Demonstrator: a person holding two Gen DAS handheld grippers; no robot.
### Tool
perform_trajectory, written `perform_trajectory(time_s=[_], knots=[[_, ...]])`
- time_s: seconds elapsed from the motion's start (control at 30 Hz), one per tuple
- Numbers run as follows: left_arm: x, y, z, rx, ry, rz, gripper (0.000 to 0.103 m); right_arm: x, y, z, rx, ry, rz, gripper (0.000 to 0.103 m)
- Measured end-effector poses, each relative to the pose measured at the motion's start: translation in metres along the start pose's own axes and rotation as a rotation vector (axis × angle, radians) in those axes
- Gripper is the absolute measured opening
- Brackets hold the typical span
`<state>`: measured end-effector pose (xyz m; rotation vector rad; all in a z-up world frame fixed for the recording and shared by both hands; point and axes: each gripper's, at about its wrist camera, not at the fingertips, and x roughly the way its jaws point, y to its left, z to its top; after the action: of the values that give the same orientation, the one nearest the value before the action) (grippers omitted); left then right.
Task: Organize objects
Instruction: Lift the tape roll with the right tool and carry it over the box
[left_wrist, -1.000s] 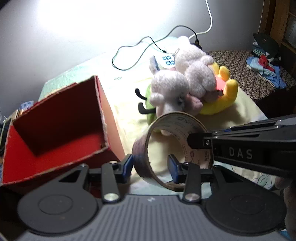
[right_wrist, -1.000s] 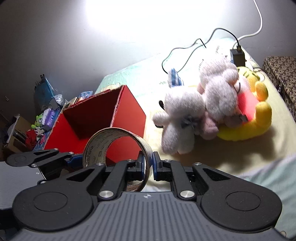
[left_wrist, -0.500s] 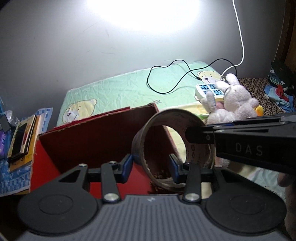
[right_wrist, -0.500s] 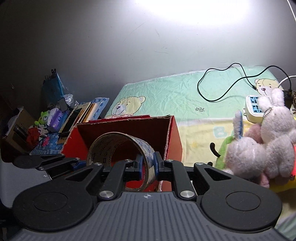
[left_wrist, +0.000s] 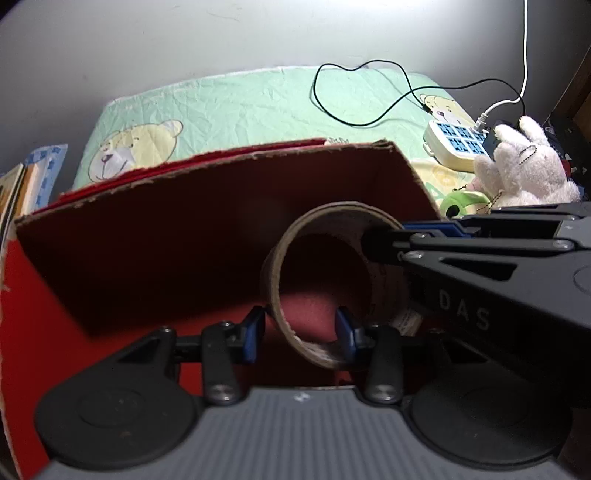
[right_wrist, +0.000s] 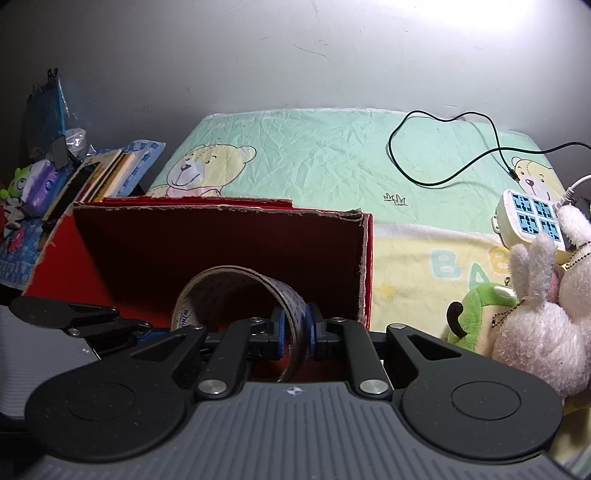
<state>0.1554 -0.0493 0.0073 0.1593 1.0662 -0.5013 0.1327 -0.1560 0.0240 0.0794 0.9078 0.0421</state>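
Pinching the tape roll together, left gripper and right gripper suspend it over the red box, apparently for dropping inside.

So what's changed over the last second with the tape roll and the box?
Both tools carried the tape roll away from the plush toys and over to the red box; it now hangs inside the box's open mouth. Unchanged: the left tool clamps the roll across its width and the right tool pinches its wall. Toys, power strip and cable stayed put.
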Motion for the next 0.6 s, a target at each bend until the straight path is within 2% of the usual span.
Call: perform_trajectory(time_s=[0.13,0.17,0.23,0.3,0.43,0.53,0.6], knots=[[0.011,0.009,0.003,-0.019,0.039,-0.037,0.044,0.003,0.006,0.003,-0.017,-0.009,-0.052,0.012],[0.009,0.01,0.004,-0.02,0.038,-0.056,0.047,0.004,0.008,0.004,-0.026,-0.003,-0.068,0.012],[0.008,0.008,0.005,-0.003,0.029,-0.037,0.053,0.004,0.01,0.006,-0.033,0.014,-0.081,0.014],[0.009,0.006,0.006,0.018,0.033,-0.011,0.057,0.006,0.013,0.008,-0.033,0.031,-0.087,0.019],[0.011,0.012,0.007,0.023,0.045,-0.049,0.063,0.007,0.014,0.011,-0.021,0.049,-0.093,0.023],[0.012,0.016,0.007,0.024,0.051,-0.051,0.066,0.004,0.011,0.014,0.012,0.029,-0.085,0.029],[0.012,0.018,0.007,0.017,0.056,-0.072,0.067,0.001,0.006,0.016,0.038,0.017,-0.069,0.029]])
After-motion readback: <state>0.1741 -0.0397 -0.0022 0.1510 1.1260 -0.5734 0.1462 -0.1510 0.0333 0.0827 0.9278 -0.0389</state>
